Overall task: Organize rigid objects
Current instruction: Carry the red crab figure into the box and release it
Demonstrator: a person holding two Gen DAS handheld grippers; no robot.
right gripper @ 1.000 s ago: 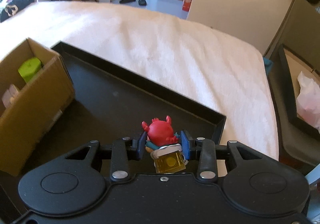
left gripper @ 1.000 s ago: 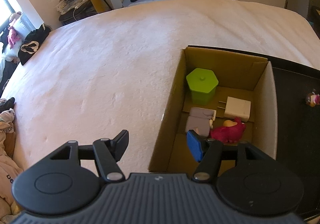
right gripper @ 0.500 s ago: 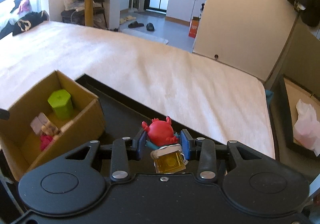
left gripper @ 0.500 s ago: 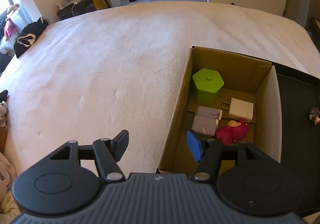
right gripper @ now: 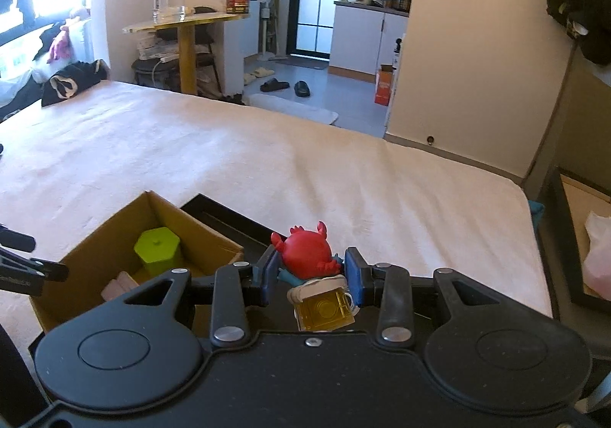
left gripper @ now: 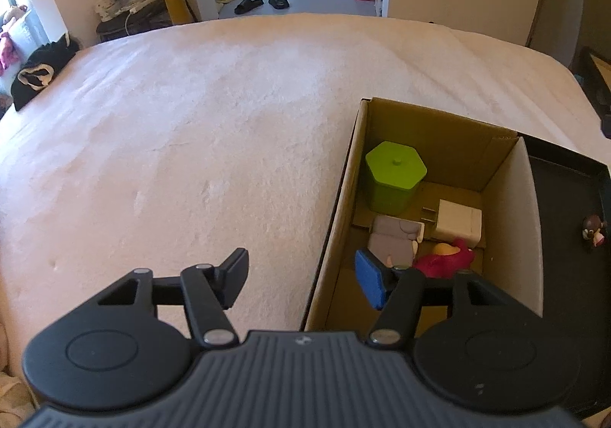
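My right gripper (right gripper: 311,275) is shut on a red crab figurine with a yellow beer mug (right gripper: 313,267), held in the air to the right of the cardboard box (right gripper: 95,256). In the left wrist view the box (left gripper: 511,198) holds a green hexagonal container (left gripper: 395,175), a white charger (left gripper: 456,223), a grey block (left gripper: 393,242) and a pink plush toy (left gripper: 445,261). My left gripper (left gripper: 301,281) is open and empty over the box's near left wall. A small dark figurine (left gripper: 594,231) stands in the black tray (left gripper: 565,221) to the right of the box.
The box and tray sit on a bed with a pale cover (left gripper: 191,145). Dark clothes (left gripper: 36,74) lie at the bed's far left edge. A yellow table (right gripper: 183,26) and slippers (right gripper: 284,86) are beyond the bed. Another tray with a pink bag (right gripper: 599,260) is at the right.
My right gripper has risen with the crab figurine, and its view has tilted up from the tray to the room. My left gripper has lifted slightly, staying open.
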